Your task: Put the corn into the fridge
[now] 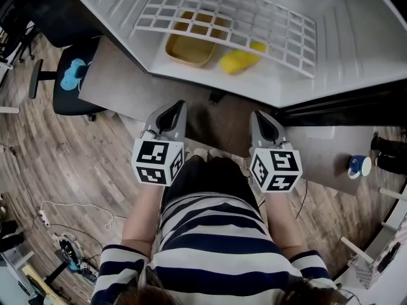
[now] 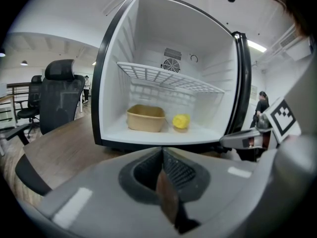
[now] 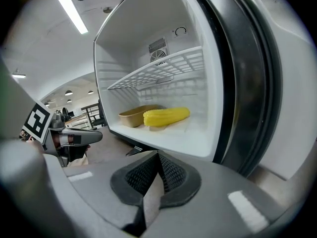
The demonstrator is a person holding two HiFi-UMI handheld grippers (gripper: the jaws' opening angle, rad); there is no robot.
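- Wood-plank flooring point(image 1: 76, 189) spreads under a grey table point(image 1: 127, 91).
- An open white fridge point(image 1: 356, 37) stands on the table, with its inside facing the person.
- A black office chair point(image 1: 70, 88) sits at the far left.
- A white wire shelf point(image 1: 229, 18) spans the fridge.
- The left gripper point(image 1: 173, 110) and right gripper point(image 1: 262, 118) are held side by side on the near side of the fridge. Each has its jaws pressed together on nothing.
- A tan container point(image 1: 189, 49) rests on the fridge floor, under the shelf.
- The yellow corn point(image 1: 238, 60) lies just right of the container.
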